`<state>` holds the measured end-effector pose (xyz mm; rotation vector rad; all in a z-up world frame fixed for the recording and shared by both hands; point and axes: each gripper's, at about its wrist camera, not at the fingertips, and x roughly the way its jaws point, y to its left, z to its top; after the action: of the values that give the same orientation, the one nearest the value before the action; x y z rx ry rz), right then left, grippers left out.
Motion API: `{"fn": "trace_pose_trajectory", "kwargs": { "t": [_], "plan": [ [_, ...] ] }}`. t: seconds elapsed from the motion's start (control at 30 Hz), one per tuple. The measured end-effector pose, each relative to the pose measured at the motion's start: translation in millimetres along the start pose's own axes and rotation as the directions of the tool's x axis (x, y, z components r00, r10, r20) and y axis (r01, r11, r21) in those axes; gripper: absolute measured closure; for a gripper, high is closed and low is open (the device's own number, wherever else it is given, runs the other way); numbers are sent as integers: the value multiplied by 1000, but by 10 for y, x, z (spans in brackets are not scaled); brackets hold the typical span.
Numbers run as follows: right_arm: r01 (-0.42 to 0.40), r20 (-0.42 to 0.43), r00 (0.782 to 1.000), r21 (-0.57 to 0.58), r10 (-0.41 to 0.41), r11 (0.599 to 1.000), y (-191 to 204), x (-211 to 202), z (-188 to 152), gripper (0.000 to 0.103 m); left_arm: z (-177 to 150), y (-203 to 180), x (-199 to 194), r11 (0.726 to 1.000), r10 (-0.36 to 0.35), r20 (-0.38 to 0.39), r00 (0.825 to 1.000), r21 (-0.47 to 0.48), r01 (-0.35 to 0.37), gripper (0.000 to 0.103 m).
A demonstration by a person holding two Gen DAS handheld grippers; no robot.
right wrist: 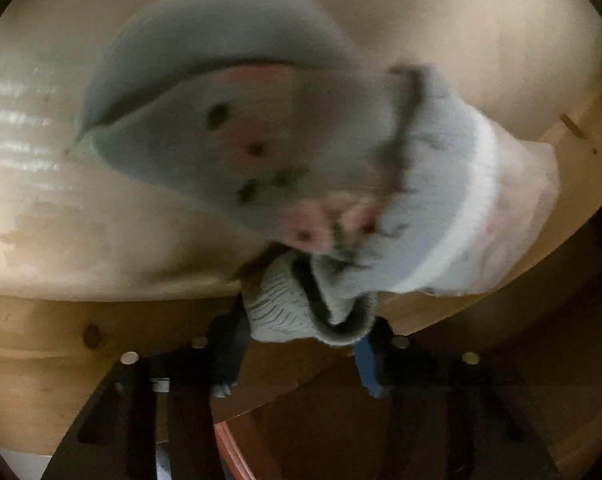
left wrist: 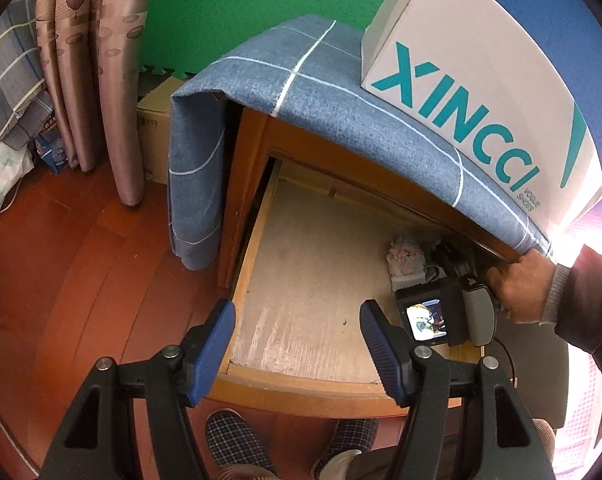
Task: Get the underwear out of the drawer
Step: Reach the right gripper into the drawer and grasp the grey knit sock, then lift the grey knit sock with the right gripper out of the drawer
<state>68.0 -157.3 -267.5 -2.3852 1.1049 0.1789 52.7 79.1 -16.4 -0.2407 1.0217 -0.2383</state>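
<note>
Pinching underwear [right wrist: 313,304] in drawer [right wrist: 101,320]: right gripper [right wrist: 301,344]; left gripper [left wrist: 297,356] wide, empty.

Motion blur smears the underwear [right wrist: 261,152]; the cabinet top hides the right gripper [left wrist: 447,264].

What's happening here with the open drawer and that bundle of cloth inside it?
A person works a handheld gripper in each hand at an open wooden drawer. The right gripper, reaching into the drawer's far right corner, has its jaws around the ribbed edge of the pale patterned underwear, which still lies in the drawer. The left gripper hovers open and empty over the drawer's front edge.
</note>
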Motion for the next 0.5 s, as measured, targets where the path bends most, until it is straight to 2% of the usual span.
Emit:
{"fn": "trace_pose_trajectory", "kwargs": {
  "t": [0.2,0.33,0.5],
  "plan": [
    [-35,46,999,138,29,990,-110,-97,-48,73,0,29,16,1000,-2,-4,1000,-10,2,37],
    [-90,98,993,267,66,959,-368,-345,-98,75,-2,52,16,1000,14,-1,1000,-24,-14,37],
    [-173,171,978,372,116,912,-557,-611,-141,76,3,42,46,999,43,-13,999,-19,-43,37]
  ]
}}
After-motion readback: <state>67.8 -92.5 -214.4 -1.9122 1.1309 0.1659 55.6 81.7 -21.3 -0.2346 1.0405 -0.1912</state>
